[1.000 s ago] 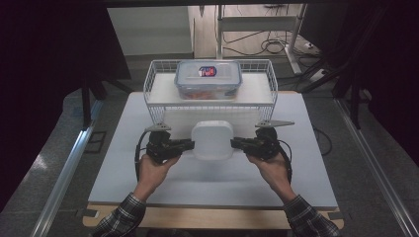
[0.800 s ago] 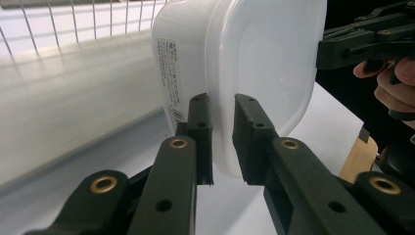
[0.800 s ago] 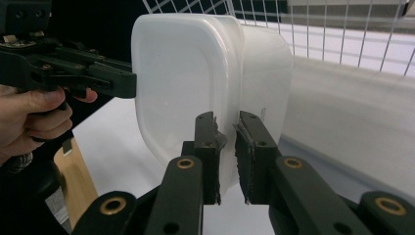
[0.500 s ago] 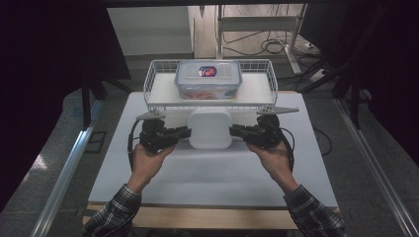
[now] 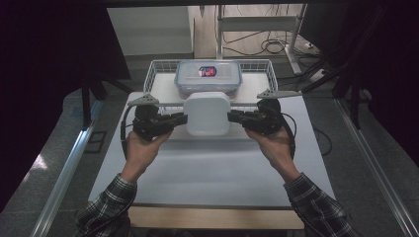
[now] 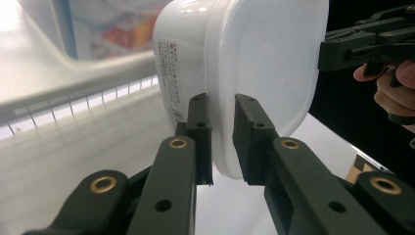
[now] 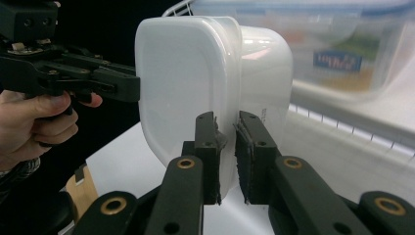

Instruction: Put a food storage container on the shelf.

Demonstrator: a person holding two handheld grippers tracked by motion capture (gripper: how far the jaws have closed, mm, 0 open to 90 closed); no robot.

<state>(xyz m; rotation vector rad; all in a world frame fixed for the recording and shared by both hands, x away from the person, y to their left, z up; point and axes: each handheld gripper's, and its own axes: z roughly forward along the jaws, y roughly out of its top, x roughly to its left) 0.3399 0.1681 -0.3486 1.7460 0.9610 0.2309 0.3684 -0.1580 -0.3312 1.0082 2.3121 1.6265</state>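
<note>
Compared with one second ago, the white rounded plastic container [image 5: 207,113] has risen from the white table [image 5: 207,168] toward the white wire basket [image 5: 158,74]. The left gripper [image 5: 184,118] and right gripper [image 5: 230,117] each pinch its rim on opposite sides, jaws nearly closed. I judge it is being carried toward the basket, where a clear blue-rimmed lidded box [image 5: 208,76] already sits.

We count 2 grippers, left gripper [image 5: 182,120] and right gripper [image 5: 232,117], either side of 1 white container [image 5: 208,113], plus 1 wire basket [image 5: 157,70] just behind that container w/ 1 clear lidded box [image 5: 208,75] inside it.
</note>
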